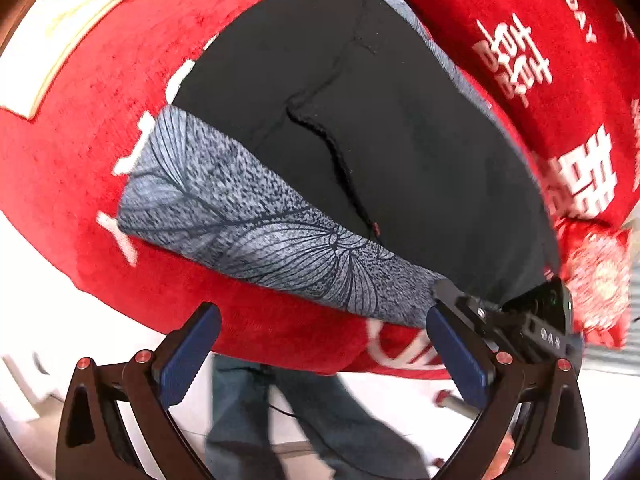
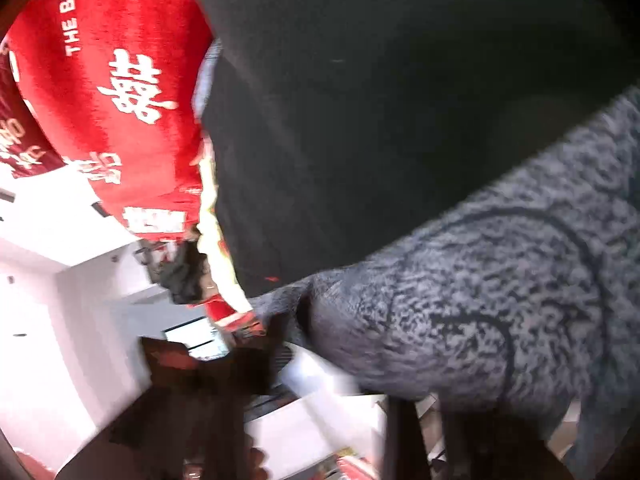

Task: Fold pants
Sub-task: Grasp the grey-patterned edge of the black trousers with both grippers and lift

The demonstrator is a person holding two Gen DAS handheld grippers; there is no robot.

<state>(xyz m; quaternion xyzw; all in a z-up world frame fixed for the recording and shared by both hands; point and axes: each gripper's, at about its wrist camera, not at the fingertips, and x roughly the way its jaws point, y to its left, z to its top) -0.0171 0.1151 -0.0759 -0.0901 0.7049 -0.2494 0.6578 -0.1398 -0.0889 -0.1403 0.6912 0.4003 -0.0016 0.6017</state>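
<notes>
The black pants (image 1: pixel 380 120) lie flat on the red cloth, with a grey leaf-patterned band (image 1: pixel 248 224) along their near edge. My left gripper (image 1: pixel 322 316) hovers open over the red cloth just in front of that band, its blue pads (image 1: pixel 188 356) wide apart with nothing between them. My right gripper (image 1: pixel 448 292) reaches in from the right and sits at the band's right corner. In the right wrist view the grey band (image 2: pixel 500 280) is bunched up close to the lens and hides the fingertips, with the black fabric (image 2: pixel 400 100) beyond; the jaws read as shut on the cloth.
A red tablecloth (image 1: pixel 100 160) with white characters covers the table; its front edge runs just under my left gripper. A person's legs in jeans (image 1: pixel 248 420) stand below that edge. A red-and-white ornament (image 1: pixel 596 280) hangs at the right. White cabinets (image 2: pixel 48 260) stand beyond the table.
</notes>
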